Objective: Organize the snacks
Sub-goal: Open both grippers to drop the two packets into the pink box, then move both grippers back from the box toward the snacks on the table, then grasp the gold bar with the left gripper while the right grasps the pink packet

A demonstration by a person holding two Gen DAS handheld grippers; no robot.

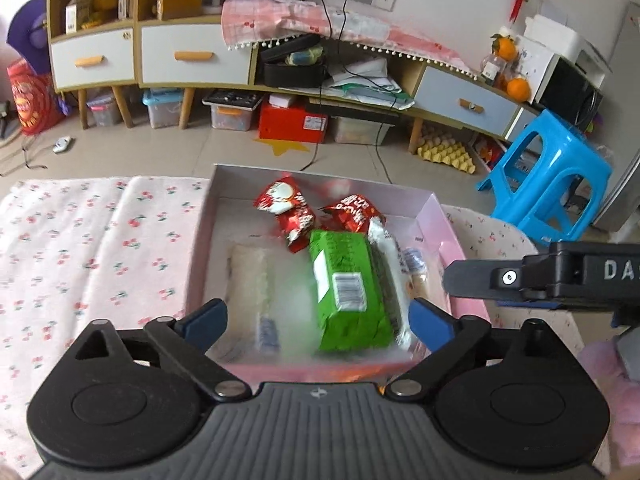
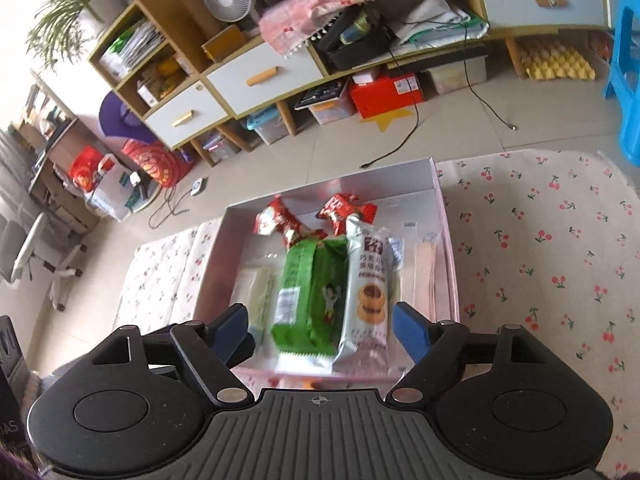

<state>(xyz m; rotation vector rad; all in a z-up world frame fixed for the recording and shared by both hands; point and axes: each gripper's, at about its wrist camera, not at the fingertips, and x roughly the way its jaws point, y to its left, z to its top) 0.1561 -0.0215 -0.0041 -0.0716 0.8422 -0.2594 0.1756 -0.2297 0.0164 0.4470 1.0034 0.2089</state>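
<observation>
Above the pink box (image 1: 444,236), left claw (image 1: 318,320) and right claw (image 2: 320,328) both gape wide, empty. Green packet (image 2: 310,300) lies inside beside the white cake packet (image 2: 370,284). Placing step seems finished; next, fetch another snack.

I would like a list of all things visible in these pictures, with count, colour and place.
box: one, pink and white, on the cherry cloth
green packet: one, middle of box
white cake packet: one, right of the green packet
red packets: two, far end of box
clear packet: one, pale, left side of box
cherry cloth: one, white and pink, under box
stool: one, blue, on floor
fan: one, white, on cabinet
left gripper: open, above box
right gripper: open, above box
</observation>
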